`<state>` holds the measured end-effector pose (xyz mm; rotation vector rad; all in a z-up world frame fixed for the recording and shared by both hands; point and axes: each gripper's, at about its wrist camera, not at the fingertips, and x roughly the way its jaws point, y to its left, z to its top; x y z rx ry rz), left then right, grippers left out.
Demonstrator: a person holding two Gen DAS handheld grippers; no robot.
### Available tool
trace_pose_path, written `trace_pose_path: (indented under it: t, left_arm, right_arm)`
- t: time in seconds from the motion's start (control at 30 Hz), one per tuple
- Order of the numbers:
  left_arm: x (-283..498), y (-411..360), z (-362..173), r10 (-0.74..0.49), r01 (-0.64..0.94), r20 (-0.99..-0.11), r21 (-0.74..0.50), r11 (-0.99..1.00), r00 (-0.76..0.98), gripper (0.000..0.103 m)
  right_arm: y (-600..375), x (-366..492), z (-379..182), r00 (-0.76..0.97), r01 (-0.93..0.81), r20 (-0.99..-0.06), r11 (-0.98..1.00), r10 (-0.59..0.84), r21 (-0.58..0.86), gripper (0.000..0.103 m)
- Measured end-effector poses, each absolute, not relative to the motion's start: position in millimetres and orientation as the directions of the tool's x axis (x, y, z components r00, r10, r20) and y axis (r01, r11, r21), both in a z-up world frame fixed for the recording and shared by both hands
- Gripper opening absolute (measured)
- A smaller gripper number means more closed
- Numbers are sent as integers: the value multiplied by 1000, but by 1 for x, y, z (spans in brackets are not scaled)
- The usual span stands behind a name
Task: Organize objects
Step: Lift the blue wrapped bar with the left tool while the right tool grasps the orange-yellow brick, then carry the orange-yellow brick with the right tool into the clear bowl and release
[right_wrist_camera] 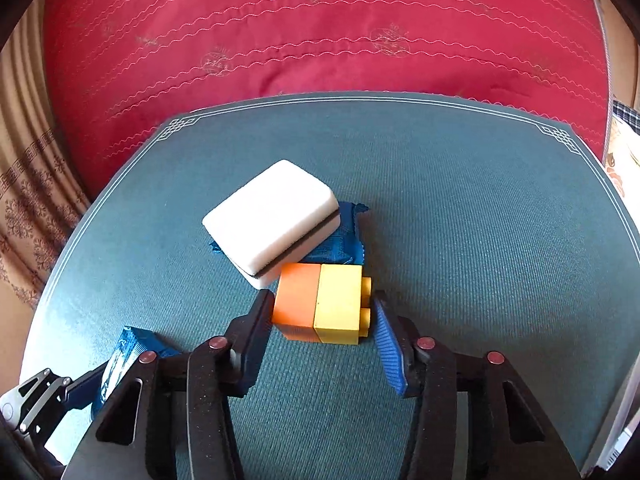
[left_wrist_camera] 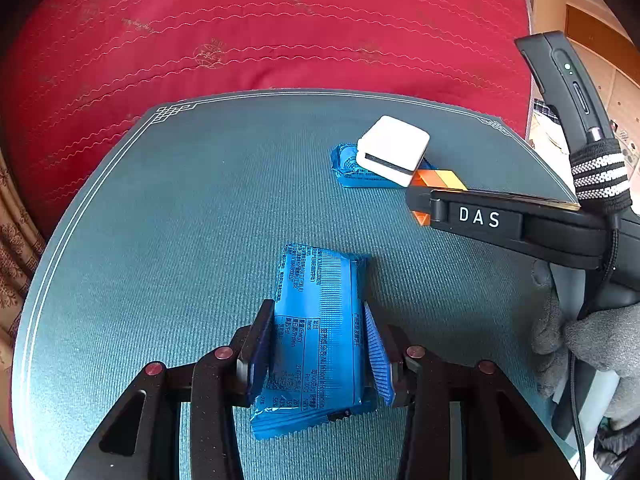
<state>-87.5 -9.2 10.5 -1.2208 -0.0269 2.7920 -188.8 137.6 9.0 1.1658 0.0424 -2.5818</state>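
- A blue snack packet (left_wrist_camera: 320, 332) is seen lying lengthwise between the fingers of the left claw (left_wrist_camera: 318, 354), its far end reaching out over the teal desk (left_wrist_camera: 200, 208).
- The left claw is narrowed onto this packet; both pads are pressed against its long sides, so the packet is gripped.
- A joined pair of toy blocks, the orange block (right_wrist_camera: 296, 300) and the yellow block (right_wrist_camera: 340, 304), is seen between the fingers of the right claw (right_wrist_camera: 320, 340), resting on the desk.
- The right claw is partly closed around the blocks. The left finger is touching or almost touching the orange side; a narrow gap is visible between the blue right pad (right_wrist_camera: 386, 344) and the studs of the yellow block, so a firm grip cannot be confirmed.
- A white sponge with a dark stripe (right_wrist_camera: 272, 220) is found just beyond the blocks, laid on top of a second blue packet (right_wrist_camera: 344, 236).
- A grey-gloved hand (left_wrist_camera: 592, 344) is seen holding the right claw's handle.
- A red quilted cover (left_wrist_camera: 260, 32) is seen behind the desk.
- No container is visible in either view.
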Motion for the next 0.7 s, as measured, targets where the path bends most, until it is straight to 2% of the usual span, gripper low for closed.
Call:
trace_pose_path:
  t: [0.43,0.7]
  left_arm:
    - [-87,-8,10,93,-83,-730,-50,-995,-677,45]
    - [-81,2,12,59,-97,-712,12,-995,-699,45]
  right_arm:
    - [144,-155,10,-641,295,-729,-954,-241,56,43]
    - [162,-122,14,-663,264,-715,-963,-223,56,44]
